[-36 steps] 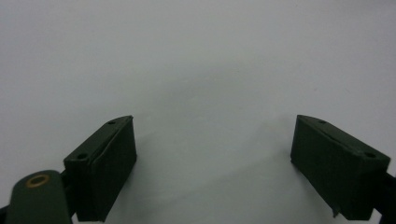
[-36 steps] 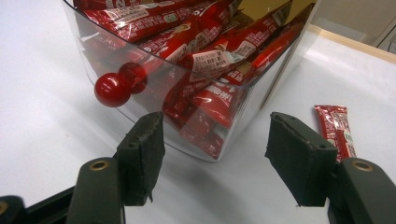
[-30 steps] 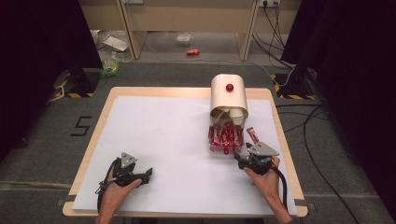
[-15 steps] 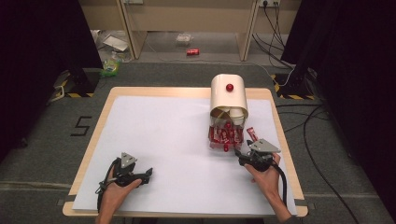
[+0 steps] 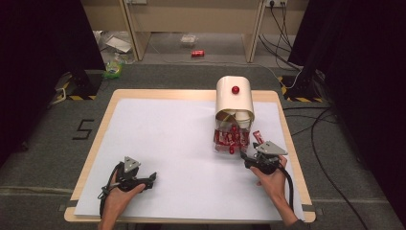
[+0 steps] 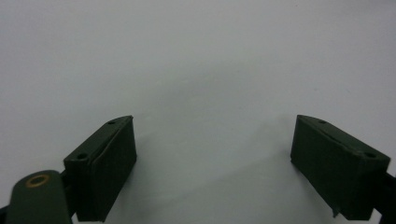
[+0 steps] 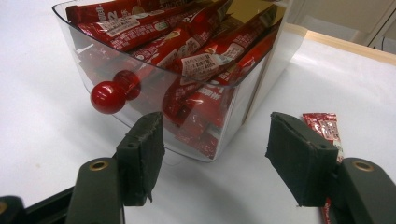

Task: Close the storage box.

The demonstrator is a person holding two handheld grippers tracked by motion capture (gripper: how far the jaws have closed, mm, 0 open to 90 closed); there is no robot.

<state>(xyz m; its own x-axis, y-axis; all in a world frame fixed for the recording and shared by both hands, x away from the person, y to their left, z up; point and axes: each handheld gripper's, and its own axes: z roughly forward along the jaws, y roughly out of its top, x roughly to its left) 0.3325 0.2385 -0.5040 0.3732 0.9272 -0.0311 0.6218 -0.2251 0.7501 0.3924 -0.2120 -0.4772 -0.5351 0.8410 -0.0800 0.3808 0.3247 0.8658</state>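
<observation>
A cream dispenser [image 5: 234,98] with a red knob on top stands at the table's right back. Its clear drawer [image 5: 230,141] is pulled out toward me and holds several red sachets [image 7: 187,51]. The drawer's own red knob [image 7: 106,97] sticks out at its front. One loose red sachet [image 7: 327,130] lies on the white sheet beside the drawer. My right gripper [image 5: 249,159] [image 7: 215,158] stands open just in front of the drawer, with nothing between its fingers. Near the front left, my left gripper [image 5: 151,178] [image 6: 215,172] rests open over bare white sheet.
A white sheet [image 5: 182,139] covers most of the wooden table [image 5: 110,103]. On the floor beyond lie a red can [image 5: 197,53], litter [image 5: 113,69] and cables [image 5: 282,19]. Dark curtains stand at both sides.
</observation>
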